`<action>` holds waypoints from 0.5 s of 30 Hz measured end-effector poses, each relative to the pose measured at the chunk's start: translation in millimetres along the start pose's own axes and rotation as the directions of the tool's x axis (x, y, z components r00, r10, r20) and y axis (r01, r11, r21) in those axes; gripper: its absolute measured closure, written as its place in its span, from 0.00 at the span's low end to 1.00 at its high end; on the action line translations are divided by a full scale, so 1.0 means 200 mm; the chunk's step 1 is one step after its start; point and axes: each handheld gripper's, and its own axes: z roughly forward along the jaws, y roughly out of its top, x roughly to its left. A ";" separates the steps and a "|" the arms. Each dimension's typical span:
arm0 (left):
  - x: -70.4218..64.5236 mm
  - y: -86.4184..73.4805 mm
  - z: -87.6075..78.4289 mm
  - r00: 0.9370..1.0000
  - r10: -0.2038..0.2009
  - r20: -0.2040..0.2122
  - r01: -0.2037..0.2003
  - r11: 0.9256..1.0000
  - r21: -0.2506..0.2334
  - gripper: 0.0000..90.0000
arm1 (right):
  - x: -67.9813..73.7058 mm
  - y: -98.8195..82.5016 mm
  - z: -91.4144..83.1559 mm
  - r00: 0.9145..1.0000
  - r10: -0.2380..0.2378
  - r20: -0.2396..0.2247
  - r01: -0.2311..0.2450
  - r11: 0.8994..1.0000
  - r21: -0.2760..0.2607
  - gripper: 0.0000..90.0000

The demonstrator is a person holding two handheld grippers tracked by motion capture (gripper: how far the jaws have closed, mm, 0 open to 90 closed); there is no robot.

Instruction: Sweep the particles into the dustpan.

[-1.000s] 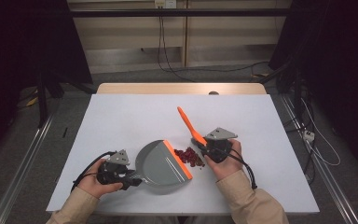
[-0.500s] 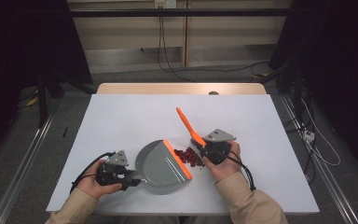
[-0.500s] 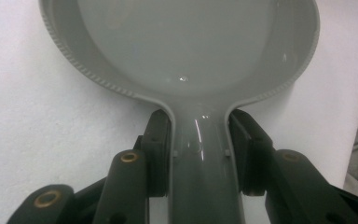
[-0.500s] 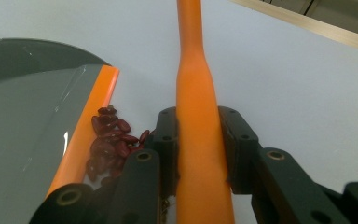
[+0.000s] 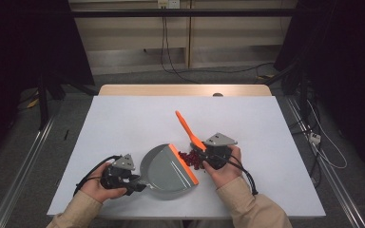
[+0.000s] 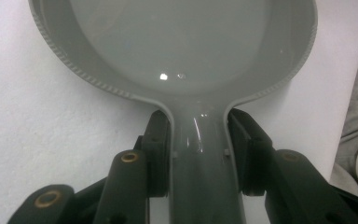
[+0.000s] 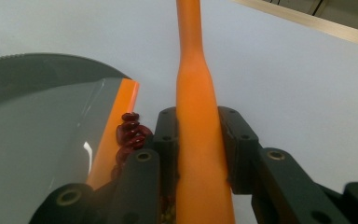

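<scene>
A grey dustpan (image 5: 166,168) with an orange lip (image 5: 184,164) lies on the white table, its pan empty. My left gripper (image 5: 135,183) is shut on the dustpan's handle (image 6: 200,158), pads pressed on both sides. My right gripper (image 5: 208,154) is shut on the orange brush (image 5: 186,127), whose handle (image 7: 196,116) points away and to the left. A heap of dark red beans (image 5: 190,159) lies on the table between the orange lip and the brush end, beans (image 7: 130,133) touching the lip (image 7: 114,135).
The white table (image 5: 123,123) stretches bare behind and to both sides. A wooden edge (image 5: 185,90) runs along its far side. Metal rails (image 5: 26,156) and cables (image 5: 313,137) lie on the floor around the table.
The right gripper with the brush has shifted slightly toward the dustpan's lip. The left gripper and dustpan have stayed put.
</scene>
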 end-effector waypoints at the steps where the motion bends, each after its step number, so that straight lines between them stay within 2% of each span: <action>1: 0.00 0.00 0.00 1.000 0.000 0.001 0.000 1.000 0.000 0.70 | 0.01 0.00 0.00 1.000 0.002 0.002 -0.002 1.000 -0.002 0.79; 2: 0.00 0.01 0.01 1.000 0.015 0.003 -0.015 1.000 0.012 0.70 | 0.01 0.00 0.00 1.000 0.004 0.000 -0.004 1.000 -0.003 0.79; 3: -0.01 0.01 0.01 1.000 0.001 0.001 -0.001 1.000 0.007 0.70 | 0.01 0.00 0.01 1.000 0.017 -0.001 -0.017 1.000 -0.010 0.79; 6: -0.01 0.03 0.02 1.000 0.004 0.010 -0.004 1.000 0.007 0.70 | 0.03 0.00 0.01 0.999 0.035 0.002 -0.035 0.999 -0.016 0.79; 7: -0.01 0.04 0.03 1.000 0.014 0.017 -0.015 1.000 0.017 0.70 | 0.04 0.00 0.01 0.999 0.035 0.002 -0.035 0.999 -0.016 0.79; 8: -0.02 0.04 0.03 1.000 0.003 0.018 -0.003 1.000 0.009 0.70 | 0.05 0.01 0.02 0.999 0.032 0.008 -0.032 0.999 -0.018 0.79; 15: -0.02 0.05 0.04 1.000 -0.004 0.013 0.004 1.000 0.009 0.70 | 0.08 0.01 0.03 0.999 0.033 0.001 -0.032 0.999 -0.030 0.79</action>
